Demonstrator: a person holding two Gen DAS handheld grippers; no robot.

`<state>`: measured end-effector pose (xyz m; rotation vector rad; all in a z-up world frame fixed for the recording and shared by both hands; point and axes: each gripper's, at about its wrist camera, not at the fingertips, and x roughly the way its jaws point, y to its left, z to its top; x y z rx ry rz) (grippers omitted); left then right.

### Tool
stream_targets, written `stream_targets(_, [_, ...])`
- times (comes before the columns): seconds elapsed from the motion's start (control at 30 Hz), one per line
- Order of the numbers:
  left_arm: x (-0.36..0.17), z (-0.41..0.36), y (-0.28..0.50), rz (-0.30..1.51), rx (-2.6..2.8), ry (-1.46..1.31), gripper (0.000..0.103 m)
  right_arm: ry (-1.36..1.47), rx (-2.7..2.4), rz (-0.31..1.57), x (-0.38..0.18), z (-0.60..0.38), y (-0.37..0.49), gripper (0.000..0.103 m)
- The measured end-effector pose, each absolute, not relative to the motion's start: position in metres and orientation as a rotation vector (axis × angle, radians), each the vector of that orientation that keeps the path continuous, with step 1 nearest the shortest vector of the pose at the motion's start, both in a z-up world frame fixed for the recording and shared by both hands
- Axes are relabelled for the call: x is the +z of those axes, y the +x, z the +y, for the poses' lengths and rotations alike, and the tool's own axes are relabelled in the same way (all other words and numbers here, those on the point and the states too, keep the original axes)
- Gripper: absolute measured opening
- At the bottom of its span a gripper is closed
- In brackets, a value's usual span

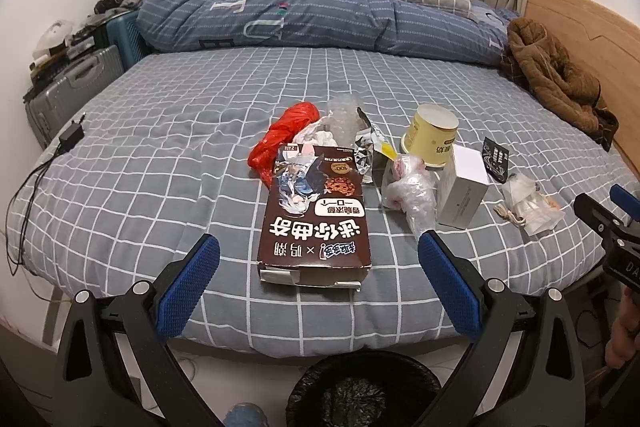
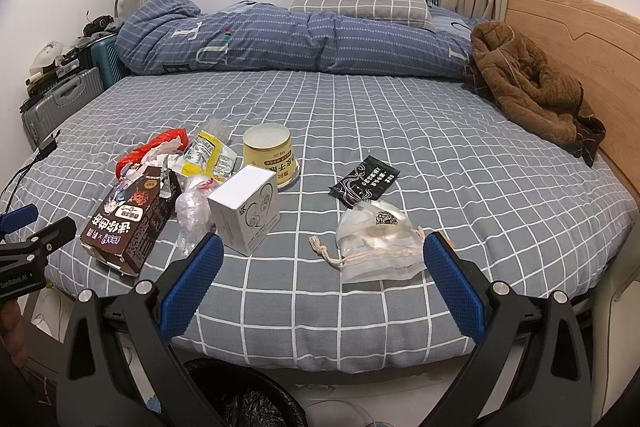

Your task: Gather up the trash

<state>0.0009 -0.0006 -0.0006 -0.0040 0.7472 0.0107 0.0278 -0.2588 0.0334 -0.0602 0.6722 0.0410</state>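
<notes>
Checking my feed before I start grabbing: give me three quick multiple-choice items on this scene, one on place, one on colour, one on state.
1. Where is the bin?
A. on the bed
B. on the floor below the bed's near edge
C. beside the headboard

2. The crumpled bag beside the cookie box is:
A. green
B. red
C. black

3. The left gripper and right gripper are:
A. both open, empty
B. both shut
C. one holding trash

Answers: B, it sits under the mattress edge; B, plainly red plastic; A, both pairs of fingers are spread with nothing between them.
</notes>
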Motion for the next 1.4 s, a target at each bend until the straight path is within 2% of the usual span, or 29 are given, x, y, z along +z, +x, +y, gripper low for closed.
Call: stream_targets(1.4, [0.0028,-0.0025,0.008,0.76,0.012,0.003,0.097,-0.056,0.041,0.666,0.0359,-0.2591,0.0289,0.096])
